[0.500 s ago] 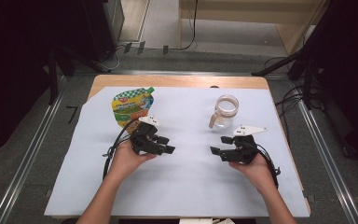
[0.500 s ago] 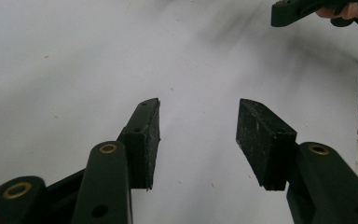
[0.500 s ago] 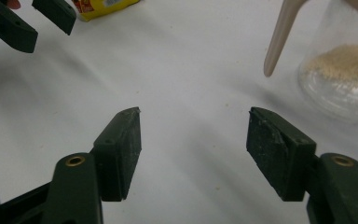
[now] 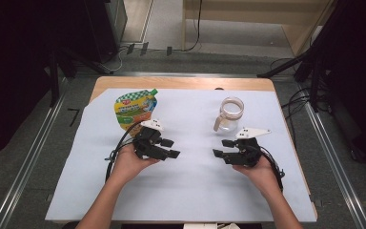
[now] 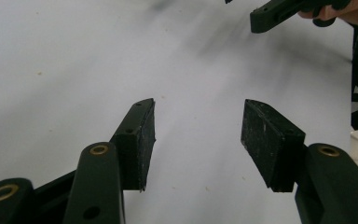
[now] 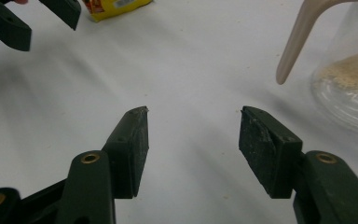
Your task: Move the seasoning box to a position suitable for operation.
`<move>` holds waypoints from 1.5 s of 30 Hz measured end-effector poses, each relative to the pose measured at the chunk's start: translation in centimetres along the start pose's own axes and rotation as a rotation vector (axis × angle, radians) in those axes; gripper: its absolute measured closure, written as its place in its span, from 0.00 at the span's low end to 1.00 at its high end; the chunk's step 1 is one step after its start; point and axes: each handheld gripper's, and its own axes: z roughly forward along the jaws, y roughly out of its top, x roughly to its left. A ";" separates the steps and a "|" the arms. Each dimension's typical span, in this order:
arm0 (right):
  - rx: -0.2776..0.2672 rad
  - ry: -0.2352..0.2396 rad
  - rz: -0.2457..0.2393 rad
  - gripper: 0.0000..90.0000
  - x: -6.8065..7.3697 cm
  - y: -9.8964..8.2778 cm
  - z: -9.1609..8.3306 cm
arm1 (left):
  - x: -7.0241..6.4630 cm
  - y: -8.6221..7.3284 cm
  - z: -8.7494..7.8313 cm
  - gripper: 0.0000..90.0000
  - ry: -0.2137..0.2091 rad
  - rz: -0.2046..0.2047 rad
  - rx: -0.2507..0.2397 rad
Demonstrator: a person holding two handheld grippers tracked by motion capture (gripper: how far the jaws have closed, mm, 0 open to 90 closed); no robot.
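High view, grippers: left gripper and right gripper rest low over the middle of the sheet, tips turned toward each other, well apart.
High view, pouch: yellow-and-green spouted foil pouch lies flat at 11 o'clock from the left gripper, just beyond its grey plate.
High view, jug: clear glass jug with a beige collar and handle stands upright at 12 o'clock from the right gripper, near but apart.
High view, step: my read is an approach, one tool to each thing; best to swing each gripper outward and come in level.
Left gripper view, jaws: about half open, nothing between the pads, only bare sheet; the other tool's black tip sits at 1 o'clock.
Left gripper view, advice: take the pouch near its top edge, where flat foil gives the pads something to pinch.
Right gripper view, jaws: about half open and empty; jug at 2 o'clock, pale grains in its base, handle hanging toward the jaws.
Right gripper view, advice: glass is slick, so I'd go for the collar or handle and close gently.
Surface: pale lavender-white sheet over a wooden tabletop, a few crumbs on it.
Room: grey floor with metal rails, dark stands and cables at the sides, light wood furniture behind.
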 end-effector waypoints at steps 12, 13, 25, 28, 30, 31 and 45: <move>0.027 0.018 -0.021 0.58 0.0 0.2 -0.1 | -0.4 0.1 0.0 0.44 0.021 0.033 -0.006; 0.025 0.019 -0.022 0.58 0.1 0.3 -0.1 | -0.6 0.0 0.0 0.43 0.025 0.038 -0.004; 0.019 0.014 -0.031 0.57 -0.1 0.3 -0.6 | -0.8 0.2 -0.3 0.42 0.024 0.049 -0.014; 0.033 0.006 -0.032 0.60 -0.2 0.2 -0.7 | -0.8 0.2 -0.3 0.42 0.026 0.057 -0.014; 0.040 -0.005 -0.046 0.61 -0.3 0.1 -0.7 | -0.8 0.2 -0.4 0.42 0.028 0.056 -0.017; 0.042 -0.010 -0.042 0.61 -0.3 0.0 -0.7 | -0.9 0.2 -0.5 0.42 0.026 0.053 -0.018; -0.045 -0.169 0.063 0.34 -4.9 0.3 -1.5 | -0.7 0.0 -0.8 0.40 0.037 0.060 -0.034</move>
